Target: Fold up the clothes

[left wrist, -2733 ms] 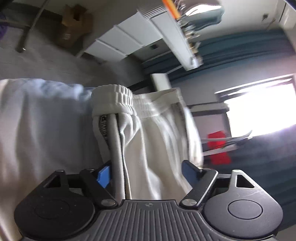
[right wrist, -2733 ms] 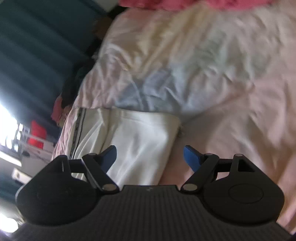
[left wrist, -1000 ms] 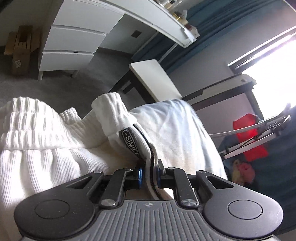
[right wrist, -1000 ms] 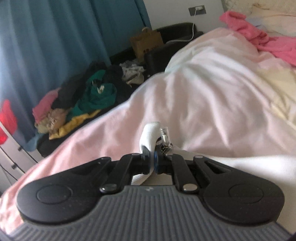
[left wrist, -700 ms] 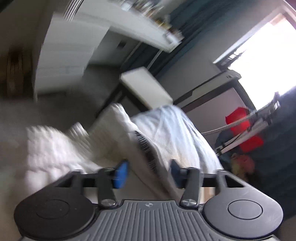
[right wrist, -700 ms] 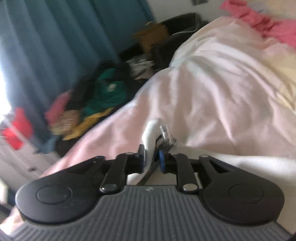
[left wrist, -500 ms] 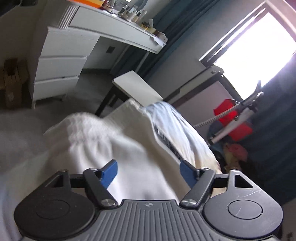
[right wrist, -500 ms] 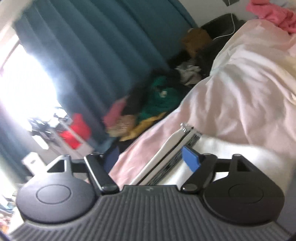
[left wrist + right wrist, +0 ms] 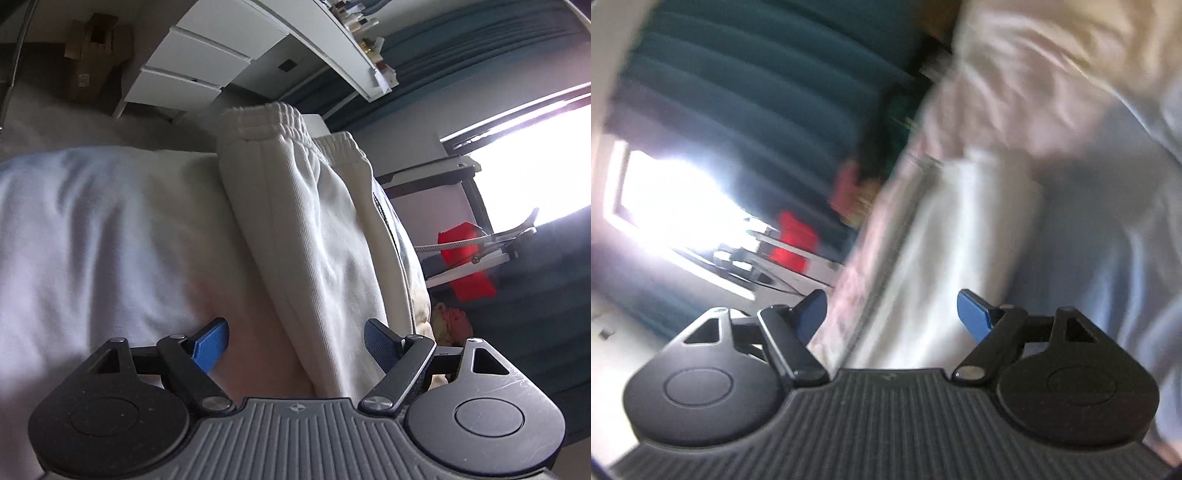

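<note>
Folded white sweatpants (image 9: 317, 236) lie on the pale bedsheet (image 9: 96, 229), ribbed waistband at the far end near the bed's edge. My left gripper (image 9: 297, 345) is open and empty, just above the near end of the pants. In the blurred right wrist view the same white pants (image 9: 945, 251) lie on the pinkish sheet (image 9: 1015, 92). My right gripper (image 9: 892, 314) is open and empty, hovering over their near end.
A white desk with drawers (image 9: 199, 62) and a cardboard box (image 9: 92, 59) stand beyond the bed. A red object on a rack (image 9: 465, 266) sits by the bright window (image 9: 528, 158). Dark teal curtains (image 9: 757, 92) and a heap of clothes (image 9: 864, 173) flank the bed.
Both grippers were shut on the pants' edges a second ago. Both opened, let go and pulled back. The pants now lie folded on the bed. The right wrist view is swinging.
</note>
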